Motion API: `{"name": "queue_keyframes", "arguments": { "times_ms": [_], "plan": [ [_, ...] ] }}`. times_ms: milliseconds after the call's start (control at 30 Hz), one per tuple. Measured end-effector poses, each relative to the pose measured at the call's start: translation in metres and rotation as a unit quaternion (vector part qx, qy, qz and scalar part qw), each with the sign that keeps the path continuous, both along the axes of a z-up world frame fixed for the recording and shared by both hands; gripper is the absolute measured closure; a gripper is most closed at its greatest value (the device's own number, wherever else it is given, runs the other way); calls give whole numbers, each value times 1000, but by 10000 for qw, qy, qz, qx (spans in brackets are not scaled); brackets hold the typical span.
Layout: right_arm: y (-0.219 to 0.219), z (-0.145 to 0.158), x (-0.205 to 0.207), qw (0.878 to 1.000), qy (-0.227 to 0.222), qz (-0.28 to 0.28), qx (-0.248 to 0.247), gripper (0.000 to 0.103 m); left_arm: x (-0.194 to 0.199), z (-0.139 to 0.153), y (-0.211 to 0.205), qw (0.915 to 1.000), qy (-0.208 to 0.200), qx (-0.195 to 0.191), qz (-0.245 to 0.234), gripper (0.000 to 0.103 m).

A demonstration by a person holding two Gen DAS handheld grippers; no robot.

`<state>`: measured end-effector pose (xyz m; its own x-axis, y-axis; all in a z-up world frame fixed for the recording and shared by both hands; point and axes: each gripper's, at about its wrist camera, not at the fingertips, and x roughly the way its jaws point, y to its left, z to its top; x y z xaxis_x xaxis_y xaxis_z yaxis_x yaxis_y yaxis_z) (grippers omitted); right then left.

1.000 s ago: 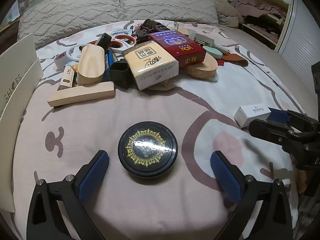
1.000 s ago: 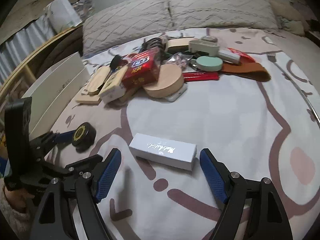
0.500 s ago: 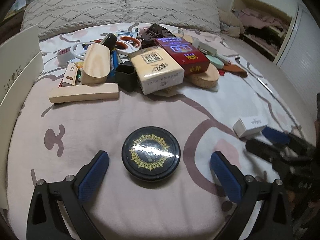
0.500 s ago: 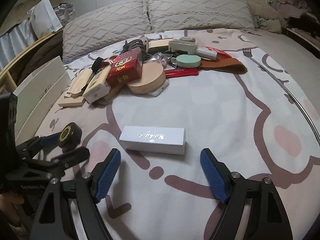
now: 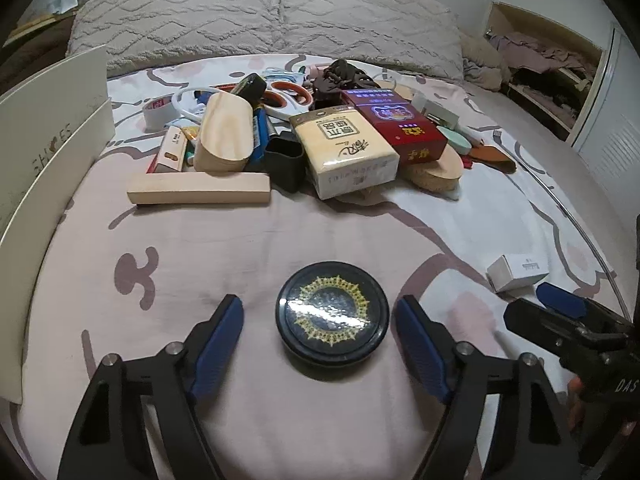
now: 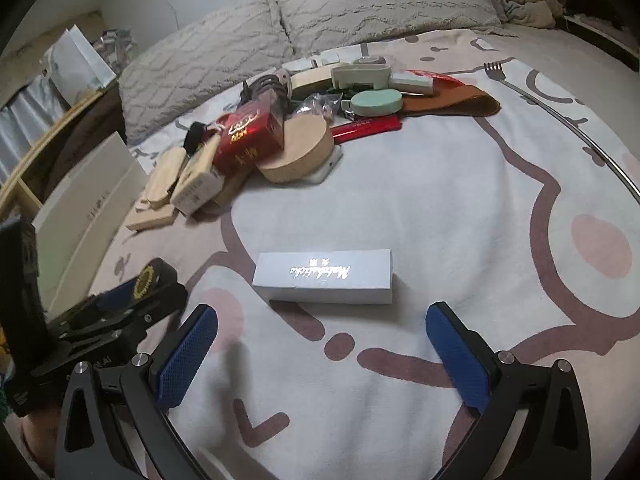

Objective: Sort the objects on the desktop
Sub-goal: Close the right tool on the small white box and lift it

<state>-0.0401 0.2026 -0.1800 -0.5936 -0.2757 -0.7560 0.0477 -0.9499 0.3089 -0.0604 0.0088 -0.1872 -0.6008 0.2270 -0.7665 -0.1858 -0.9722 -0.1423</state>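
Bedding, soft and yielding, carries everything; the round black tin with a gold sunburst lid (image 5: 332, 317) lies flat between the left gripper's (image 5: 320, 332) blue pads, which are closing but not yet touching it; judged stiff, light and glossy, so a grip across its rim suits best. The long white cardboard box (image 6: 323, 276) lies just ahead of the right gripper (image 6: 322, 356), whose jaws are opening wide; probably light and crushable, best taken across its narrow width.

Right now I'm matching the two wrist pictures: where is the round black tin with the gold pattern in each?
Left wrist: round black tin low centre, between the closing left gripper's fingers.
Right wrist: tin far left, edge-on, partly behind that gripper.
Shared landmark: red box in the pile.
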Motion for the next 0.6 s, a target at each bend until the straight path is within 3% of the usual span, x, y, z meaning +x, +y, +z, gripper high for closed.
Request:
{"name": "queue_keyframes", "arguments": {
  "times_ms": [233,600],
  "plan": [
    [-14,1,0,9984,-18,-90,563,0,2,-1,-1,10000,21,-47,35,29],
    [-21,7,-6,9963,212,-266,786,34,1,-3,0,10000,-5,-86,43,29]
  ]
}}
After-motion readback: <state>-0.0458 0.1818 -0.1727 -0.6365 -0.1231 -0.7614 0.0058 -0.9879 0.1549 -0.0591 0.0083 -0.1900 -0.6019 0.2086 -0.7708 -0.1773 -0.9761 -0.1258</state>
